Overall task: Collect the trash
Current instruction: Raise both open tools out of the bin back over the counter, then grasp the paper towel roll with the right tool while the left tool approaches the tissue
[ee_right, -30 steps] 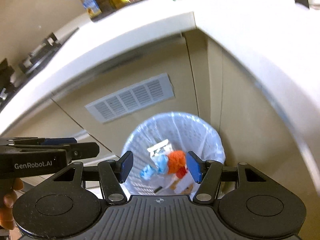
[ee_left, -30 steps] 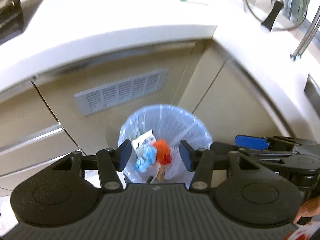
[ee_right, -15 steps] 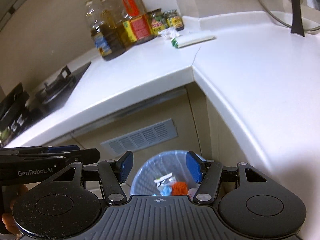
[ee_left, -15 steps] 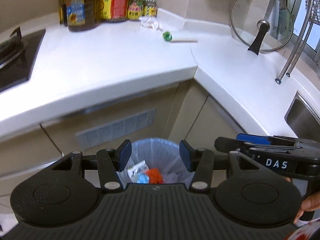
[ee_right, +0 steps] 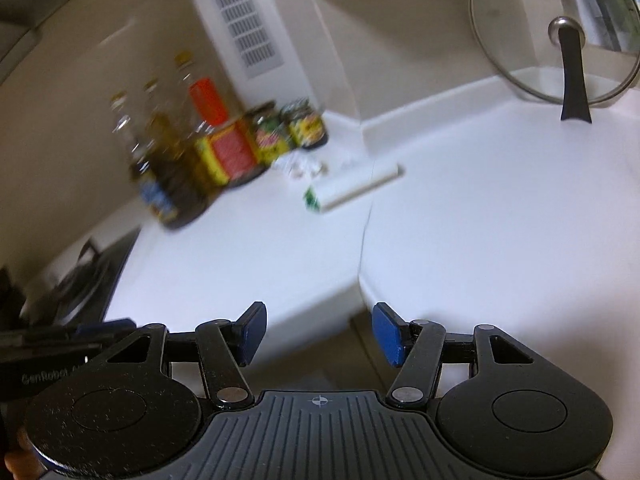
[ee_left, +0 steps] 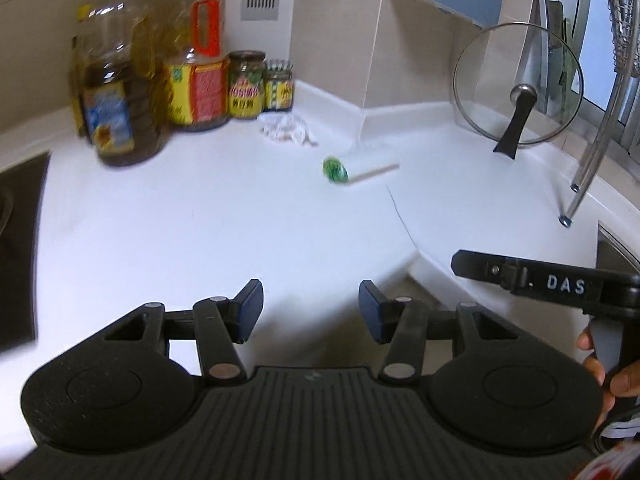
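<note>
A white wrapper with a green end [ee_left: 362,167] lies on the white counter [ee_left: 224,232] near the back corner; it also shows in the right wrist view [ee_right: 352,190]. A crumpled white paper [ee_left: 286,128] lies just behind it, next to the jars, and shows in the right wrist view [ee_right: 302,165]. My left gripper [ee_left: 311,312] is open and empty above the counter's front edge. My right gripper [ee_right: 318,334] is open and empty, also at the counter's front corner, well short of the trash.
Oil bottles [ee_left: 116,92] and jars [ee_left: 246,84] stand at the back left. A glass pot lid [ee_left: 518,88] leans on the right wall. A stove [ee_right: 80,276] is at the left, a sink edge [ee_left: 616,240] at the right.
Both grippers have risen from over the lined trash bin on the floor to counter height. The bin has dropped out of view; the counter trash is now ahead.
</note>
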`<state>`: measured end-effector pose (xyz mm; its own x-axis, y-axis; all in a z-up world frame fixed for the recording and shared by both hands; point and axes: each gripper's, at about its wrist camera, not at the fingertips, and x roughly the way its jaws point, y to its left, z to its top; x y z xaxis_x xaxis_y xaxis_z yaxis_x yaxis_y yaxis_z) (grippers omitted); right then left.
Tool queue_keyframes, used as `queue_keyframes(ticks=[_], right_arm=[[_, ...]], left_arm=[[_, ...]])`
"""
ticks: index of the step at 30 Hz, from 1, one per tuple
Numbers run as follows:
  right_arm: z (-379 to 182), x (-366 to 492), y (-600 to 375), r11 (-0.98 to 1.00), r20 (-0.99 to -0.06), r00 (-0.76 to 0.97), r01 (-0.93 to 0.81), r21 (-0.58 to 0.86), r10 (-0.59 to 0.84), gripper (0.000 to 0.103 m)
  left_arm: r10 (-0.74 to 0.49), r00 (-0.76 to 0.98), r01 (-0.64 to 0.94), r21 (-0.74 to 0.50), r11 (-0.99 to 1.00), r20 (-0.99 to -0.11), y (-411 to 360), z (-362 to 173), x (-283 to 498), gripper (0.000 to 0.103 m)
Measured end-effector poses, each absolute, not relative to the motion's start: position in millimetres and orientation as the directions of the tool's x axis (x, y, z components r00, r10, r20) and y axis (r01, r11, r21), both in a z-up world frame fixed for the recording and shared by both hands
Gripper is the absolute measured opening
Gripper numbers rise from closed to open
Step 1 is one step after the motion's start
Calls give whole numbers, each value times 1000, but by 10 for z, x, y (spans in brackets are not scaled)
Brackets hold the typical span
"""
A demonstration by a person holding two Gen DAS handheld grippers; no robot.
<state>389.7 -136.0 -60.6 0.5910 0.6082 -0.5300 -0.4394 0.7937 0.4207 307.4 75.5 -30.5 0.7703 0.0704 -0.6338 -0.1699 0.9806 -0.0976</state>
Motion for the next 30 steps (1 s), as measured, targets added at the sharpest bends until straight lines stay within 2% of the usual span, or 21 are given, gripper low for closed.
queue_keyframes(ticks=[11, 18, 22, 30], right_arm=[[-695, 4816, -504, 869, -555, 675, -302, 392, 486, 59], [-885, 5169, -79, 924, -602, 701, -271, 270, 382, 59], [-971, 5235, 14, 943, -618, 713, -273, 191, 331, 59], [-1007, 5317, -187, 960, -624, 731, -244, 138, 275, 59]], left_arm=[[-17, 779, -44, -82, 996, -627, 1582, -236, 4171, 49], [-77, 759, 12, -104, 995, -647, 1854, -380, 4609, 49], [-111, 747, 38, -125, 991, -656, 1926, -462, 4761, 49], [-162, 728, 84, -148, 985, -666, 1898, -556, 4947, 49]])
